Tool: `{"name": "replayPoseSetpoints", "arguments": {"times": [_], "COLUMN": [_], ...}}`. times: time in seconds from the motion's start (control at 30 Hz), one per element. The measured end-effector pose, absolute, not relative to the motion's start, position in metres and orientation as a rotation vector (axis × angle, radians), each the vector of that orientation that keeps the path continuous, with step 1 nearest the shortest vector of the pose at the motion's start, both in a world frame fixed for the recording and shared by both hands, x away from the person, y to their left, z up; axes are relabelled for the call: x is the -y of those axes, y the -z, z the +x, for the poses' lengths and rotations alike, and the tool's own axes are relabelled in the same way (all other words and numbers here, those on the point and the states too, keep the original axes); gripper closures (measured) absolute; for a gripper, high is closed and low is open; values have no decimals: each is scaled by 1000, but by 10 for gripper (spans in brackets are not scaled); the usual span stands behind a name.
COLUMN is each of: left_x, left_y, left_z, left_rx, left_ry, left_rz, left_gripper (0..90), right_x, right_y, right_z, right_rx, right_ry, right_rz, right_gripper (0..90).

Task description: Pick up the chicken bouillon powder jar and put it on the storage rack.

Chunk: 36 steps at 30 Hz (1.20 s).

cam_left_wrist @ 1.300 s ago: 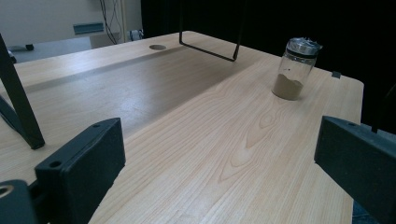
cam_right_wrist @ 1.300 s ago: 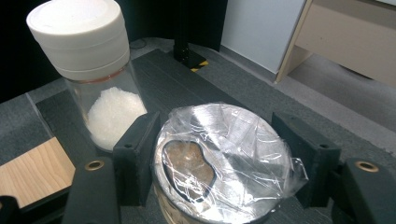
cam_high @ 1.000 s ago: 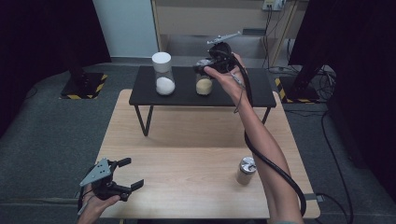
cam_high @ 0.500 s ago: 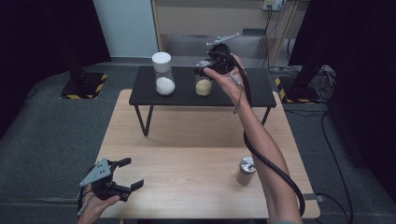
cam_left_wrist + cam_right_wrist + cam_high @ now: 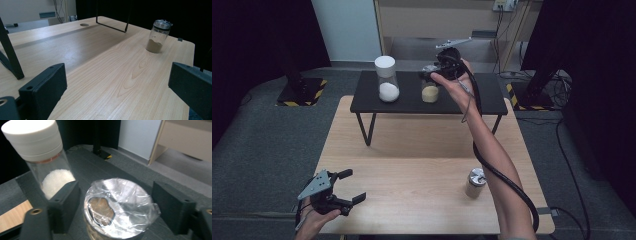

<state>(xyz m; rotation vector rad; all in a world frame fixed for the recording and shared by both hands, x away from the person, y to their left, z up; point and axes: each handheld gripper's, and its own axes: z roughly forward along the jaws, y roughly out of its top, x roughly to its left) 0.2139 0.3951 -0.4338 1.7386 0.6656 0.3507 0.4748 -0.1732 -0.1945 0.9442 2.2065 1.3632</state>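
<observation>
Hovering right gripper, jaws spread, over foil-topped jar on far black shelf; left gripper resting spread near left.

My high view looks forward and down over the wooden table. The left gripper view sits low, facing across it toward a brown-powder jar also seen overhead. The right gripper view looks closely down on a foil-topped jar.
</observation>
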Motion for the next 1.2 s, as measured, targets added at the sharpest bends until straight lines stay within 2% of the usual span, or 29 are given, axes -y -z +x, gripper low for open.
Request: {"name": "replayPoseSetpoints", "arguments": {"times": [0.13, 1.2], "left_x": [-395, -395], "left_y": [434, 433], "left_z": [214, 213], "left_rx": [-665, -664], "left_ry": [-352, -354], "left_rz": [1740, 1741], "left_gripper": [7, 7], "right_x": [177, 189], "right_y": [196, 169], "right_z": [471, 452], "right_rx": [-2157, -2071], "right_ry": [-1405, -1491], "right_rz": [933, 878], "right_gripper": [79, 69]}}
